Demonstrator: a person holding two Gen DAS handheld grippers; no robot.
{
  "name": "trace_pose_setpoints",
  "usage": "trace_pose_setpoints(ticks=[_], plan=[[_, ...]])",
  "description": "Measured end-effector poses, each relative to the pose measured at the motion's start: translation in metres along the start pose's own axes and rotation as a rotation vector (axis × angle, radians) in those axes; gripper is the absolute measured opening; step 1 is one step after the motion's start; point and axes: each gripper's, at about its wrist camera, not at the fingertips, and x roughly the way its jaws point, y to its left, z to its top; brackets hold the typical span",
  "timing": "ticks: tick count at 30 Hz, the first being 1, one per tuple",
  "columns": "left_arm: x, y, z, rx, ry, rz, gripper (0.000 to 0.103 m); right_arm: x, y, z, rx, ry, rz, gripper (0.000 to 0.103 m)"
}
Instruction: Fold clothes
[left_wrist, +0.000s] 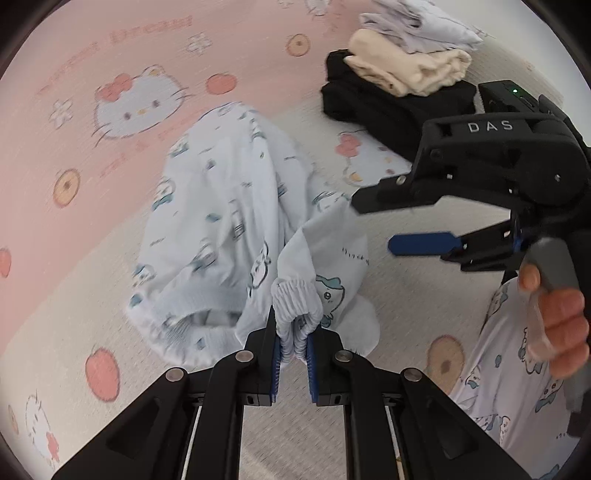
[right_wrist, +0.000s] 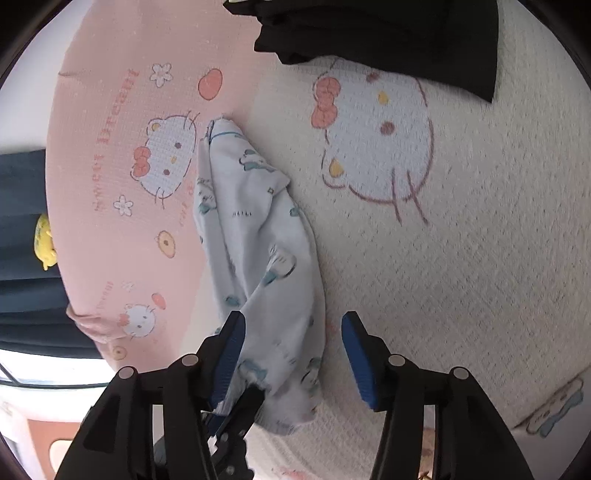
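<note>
A pale blue printed garment (left_wrist: 229, 229) hangs bunched over the pink and cream Hello Kitty blanket (left_wrist: 74, 140). My left gripper (left_wrist: 293, 354) is shut on its gathered elastic hem (left_wrist: 295, 306) and holds it up. My right gripper (left_wrist: 373, 225) is open and empty, just right of the cloth. In the right wrist view the garment (right_wrist: 258, 251) drapes down ahead, my right gripper (right_wrist: 293, 354) is open with the cloth between and just beyond its fingers, and part of the left gripper (right_wrist: 236, 410) shows below holding the cloth.
A stack of folded clothes, black (left_wrist: 388, 107), cream (left_wrist: 406, 70) and white (left_wrist: 417, 26), lies at the back right of the blanket. The black garment (right_wrist: 388, 33) tops the right wrist view. A yellow toy (right_wrist: 44, 240) lies off the bed's left edge (right_wrist: 59, 258).
</note>
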Motion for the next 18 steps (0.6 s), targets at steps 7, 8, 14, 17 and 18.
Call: trace_pose_setpoints(ticks=[7, 8, 14, 17, 18], plan=[[-0.007, 0.015, -0.010, -0.022, 0.006, 0.009, 0.010, 0.002, 0.007, -0.002, 0.041, 0.008, 0.033, 0.054], [-0.007, 0.017, -0.010, -0.026, 0.006, 0.009, 0.010, 0.002, 0.010, -0.001, 0.037, -0.002, 0.043, 0.054], [-0.013, 0.024, -0.018, -0.036, 0.012, 0.017, 0.010, 0.015, 0.023, 0.004, 0.018, -0.049, 0.027, 0.054], [-0.015, 0.026, -0.023, -0.034, 0.018, 0.017, 0.010, 0.022, 0.027, 0.001, -0.008, -0.059, -0.010, 0.045], [-0.016, 0.026, -0.025, -0.034, 0.019, 0.017, 0.010, 0.023, 0.030, -0.001, -0.026, -0.051, -0.017, 0.029]])
